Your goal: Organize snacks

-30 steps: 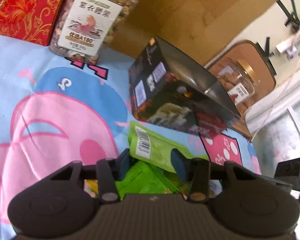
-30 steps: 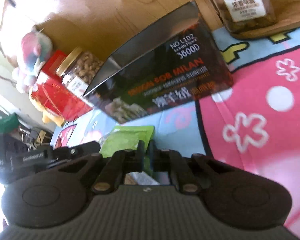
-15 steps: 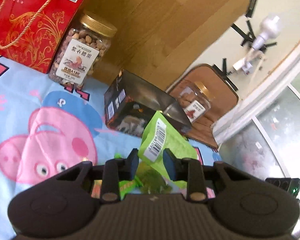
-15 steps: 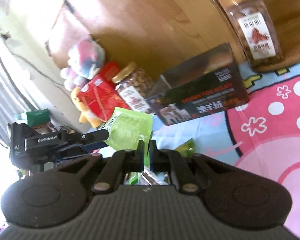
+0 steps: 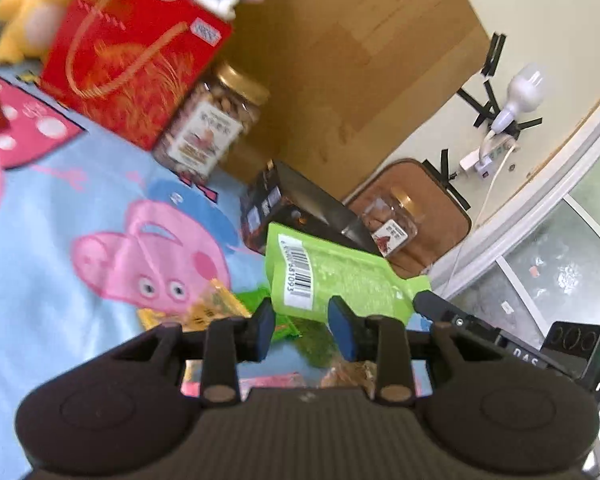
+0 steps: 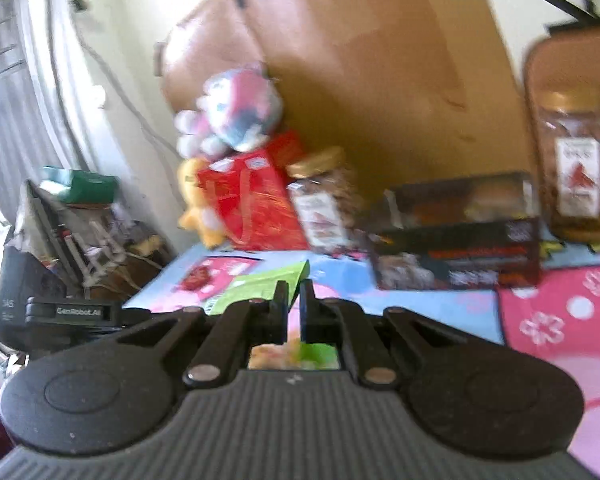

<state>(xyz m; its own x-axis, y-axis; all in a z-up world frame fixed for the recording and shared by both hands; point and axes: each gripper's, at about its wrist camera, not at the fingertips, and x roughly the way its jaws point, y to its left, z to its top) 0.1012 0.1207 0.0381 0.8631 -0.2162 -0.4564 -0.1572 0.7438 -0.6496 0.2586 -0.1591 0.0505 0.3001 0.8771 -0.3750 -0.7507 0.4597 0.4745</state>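
Note:
A green snack pouch [image 5: 332,276] with a white barcode label is held up above the cartoon bed sheet [image 5: 80,280]. My left gripper [image 5: 302,330] has its blue pads on either side of the pouch's lower edge. My right gripper [image 6: 294,306] is nearly shut, and the pouch's corner [image 6: 264,284] sits at its left finger; the right gripper's tip shows in the left wrist view [image 5: 428,300] at the pouch's right corner. More loose snack packets [image 5: 216,308] lie on the sheet below the pouch.
A black box [image 5: 296,208], a gold-lidded nut jar [image 5: 208,132] and a red gift bag [image 5: 132,56] stand along a wooden headboard [image 5: 360,60]. A second jar [image 5: 392,220] stands on a brown stool. Plush toys [image 6: 236,112] sit atop the bag.
Both grippers have risen and pulled back with the green pouch, lifting it off the sheet. The left jaws closed in from wide open around the pouch, then stand wider apart now.

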